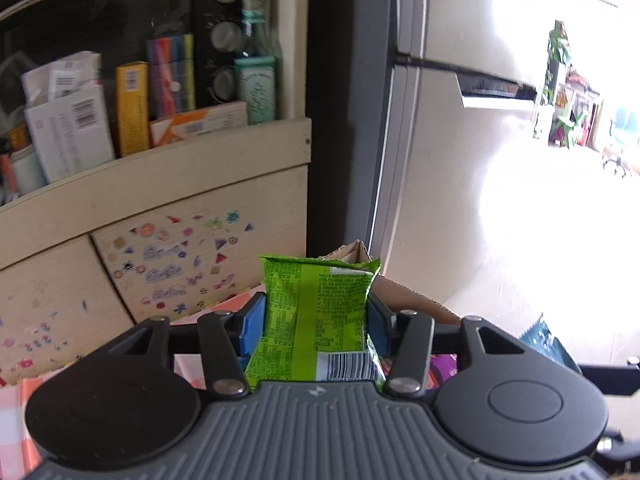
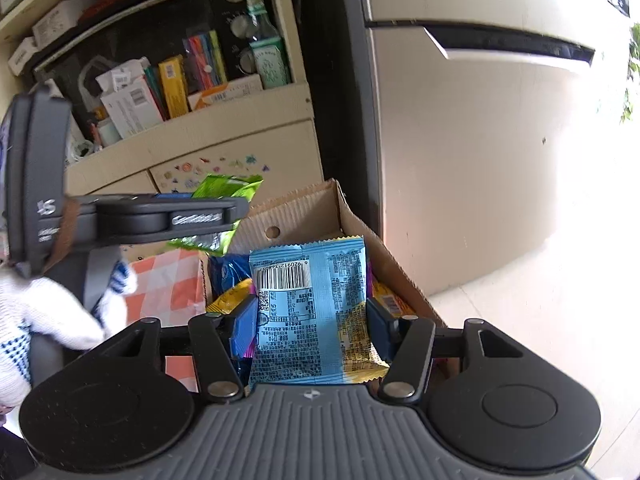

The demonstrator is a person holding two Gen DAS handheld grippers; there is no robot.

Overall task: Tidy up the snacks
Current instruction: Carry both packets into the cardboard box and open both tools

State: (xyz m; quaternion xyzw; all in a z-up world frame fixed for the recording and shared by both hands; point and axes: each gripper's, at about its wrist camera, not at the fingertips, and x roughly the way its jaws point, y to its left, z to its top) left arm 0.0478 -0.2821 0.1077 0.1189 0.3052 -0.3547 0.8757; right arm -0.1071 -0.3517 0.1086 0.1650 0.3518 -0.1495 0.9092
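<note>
Left gripper clamped on green snack packet; right gripper clamped on blue snack packet, lower centre, over cardboard box.

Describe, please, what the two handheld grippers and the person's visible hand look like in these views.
Both the left gripper and right gripper have ribbed grey bodies, round black side discs, black linkage bars with silver rivets and blue finger pads. Seen from the right wrist view, the left gripper's side carries pale lettering. The hand holding it wears a white knitted glove with blue pattern.
</note>
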